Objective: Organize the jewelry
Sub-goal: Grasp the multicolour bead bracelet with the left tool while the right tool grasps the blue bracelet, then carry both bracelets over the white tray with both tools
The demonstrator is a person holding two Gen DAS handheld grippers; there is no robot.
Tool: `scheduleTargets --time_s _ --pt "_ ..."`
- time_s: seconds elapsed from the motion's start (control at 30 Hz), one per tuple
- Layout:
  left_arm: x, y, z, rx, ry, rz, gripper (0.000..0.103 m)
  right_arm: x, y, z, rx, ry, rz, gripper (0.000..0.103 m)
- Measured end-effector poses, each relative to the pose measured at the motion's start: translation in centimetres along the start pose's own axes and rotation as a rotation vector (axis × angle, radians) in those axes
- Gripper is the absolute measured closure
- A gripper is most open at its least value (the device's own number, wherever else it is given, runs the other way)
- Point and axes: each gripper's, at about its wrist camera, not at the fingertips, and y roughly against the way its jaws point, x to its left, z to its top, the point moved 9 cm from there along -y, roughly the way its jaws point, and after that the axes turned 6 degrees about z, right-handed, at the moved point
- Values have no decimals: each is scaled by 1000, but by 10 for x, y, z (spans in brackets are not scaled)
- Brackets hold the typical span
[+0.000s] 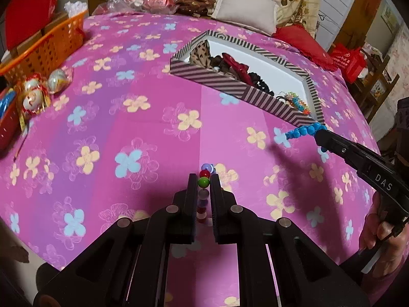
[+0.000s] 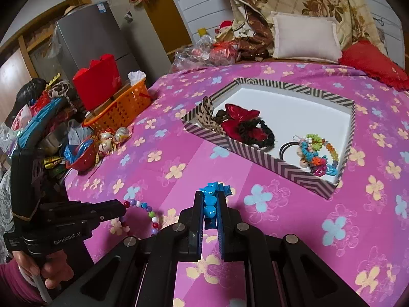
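My left gripper (image 1: pixel 203 182) is clamped on a multicolour bead string (image 1: pixel 204 179) — green and red beads sit pinched at the fingertips, more beads trail back between the fingers, and in the right wrist view the rest of the string (image 2: pixel 150 215) curves away from that gripper (image 2: pixel 122 208) over the pink floral bedspread (image 2: pixel 179 158).

My right gripper (image 2: pixel 211 199) is clamped on a blue bead string (image 2: pixel 210 202), its chunky beads stacked between the fingers and poking out past the tips. From the left wrist camera the same blue string (image 1: pixel 303 131) juts sideways from the right gripper (image 1: pixel 319 134), just beside the near corner of the striped box (image 1: pixel 217 78), above the spread and casting a shadow on it.

The box (image 2: pixel 255 151) lies open on the bedspread (image 1: pixel 115 128) beyond both grippers. Inside it, along the near wall: a spotted fabric piece (image 2: pixel 208 110), a red bow (image 2: pixel 239 117) with a black scrunchie (image 2: pixel 263 133), and a heap of colourful bracelets (image 2: pixel 317 153) in the near right corner.

An orange basket (image 2: pixel 122 112) and wrapped ornaments (image 2: pixel 112 138) sit at the bed's left edge — well apart from the box. A hand (image 2: pixel 51 271) grips the left gripper's handle.
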Motion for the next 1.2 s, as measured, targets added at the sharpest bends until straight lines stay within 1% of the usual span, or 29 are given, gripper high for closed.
scheduleTargets --time_s 0.4,0.73,1.2 --pt "-16 13 16 -30 -28 22 95 -7 17 6 -24 -2 -18 95" --pt "-40 23 40 -70 -67 35 95 -22 29 11 -37 -15 -42 95" --pt "-72 15 77 -98 -115 70 95 -55 39 19 -57 -51 -77 95"
